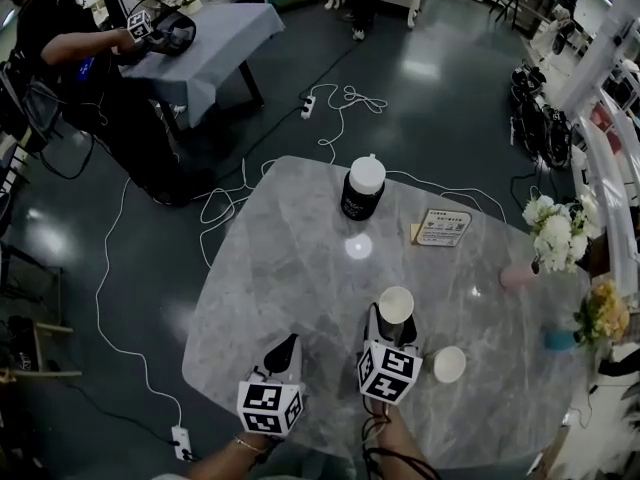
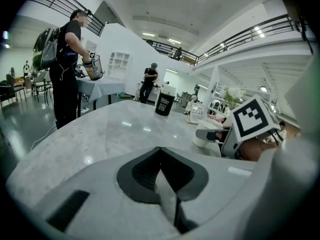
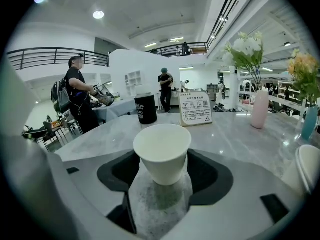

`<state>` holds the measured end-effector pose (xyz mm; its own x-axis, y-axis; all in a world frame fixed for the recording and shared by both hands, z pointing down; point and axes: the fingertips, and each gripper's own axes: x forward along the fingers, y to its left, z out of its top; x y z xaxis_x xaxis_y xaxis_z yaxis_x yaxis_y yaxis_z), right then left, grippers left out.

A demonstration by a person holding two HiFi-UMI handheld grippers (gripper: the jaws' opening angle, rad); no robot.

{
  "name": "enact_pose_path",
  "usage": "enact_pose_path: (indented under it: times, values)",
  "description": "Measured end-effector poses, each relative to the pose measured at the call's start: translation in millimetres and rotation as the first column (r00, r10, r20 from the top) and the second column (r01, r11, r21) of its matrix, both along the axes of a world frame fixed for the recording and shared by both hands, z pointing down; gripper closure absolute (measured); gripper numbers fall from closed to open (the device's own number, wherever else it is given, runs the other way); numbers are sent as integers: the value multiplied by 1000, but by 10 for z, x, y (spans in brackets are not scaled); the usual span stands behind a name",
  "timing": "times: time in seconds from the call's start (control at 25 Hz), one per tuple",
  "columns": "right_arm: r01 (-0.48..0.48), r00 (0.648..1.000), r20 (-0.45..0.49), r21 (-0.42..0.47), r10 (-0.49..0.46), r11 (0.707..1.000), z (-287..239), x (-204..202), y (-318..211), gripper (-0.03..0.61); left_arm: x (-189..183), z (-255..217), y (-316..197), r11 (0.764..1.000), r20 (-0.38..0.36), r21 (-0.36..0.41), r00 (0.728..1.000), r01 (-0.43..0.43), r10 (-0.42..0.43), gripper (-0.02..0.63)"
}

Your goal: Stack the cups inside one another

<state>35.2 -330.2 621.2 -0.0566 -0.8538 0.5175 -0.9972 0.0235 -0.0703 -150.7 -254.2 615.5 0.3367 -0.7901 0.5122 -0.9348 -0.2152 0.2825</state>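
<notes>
Now the right gripper point(image 3: 162, 160) has its fingers point(image 3: 210, 176) released on either side of an upright white cup point(image 3: 162, 151) on the bench point(image 1: 290, 268). A second cup point(image 1: 449, 364) stands nearby. The left gripper point(image 2: 160, 151) has its fingers clenched on nothing.

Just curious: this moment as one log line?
right hand-held gripper: open, straddling cup | left hand-held gripper: shut, empty | second cup: unstacked

White paper cup point(image 3: 162, 153), grey marbled table point(image 1: 290, 268)
Black jar point(image 1: 362, 190) (white lid), pink vase point(image 3: 259, 109), teal vase point(image 3: 310, 123), white flowers point(image 3: 245, 46)
</notes>
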Motion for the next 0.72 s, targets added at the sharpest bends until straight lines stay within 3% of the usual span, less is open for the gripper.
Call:
enact_pose_path:
  times: [0.72]
  values:
    - [36, 999, 39, 37, -38, 999, -176, -79, 41, 327, 66, -70, 25, 1000, 4, 12, 1000, 9, -9, 609]
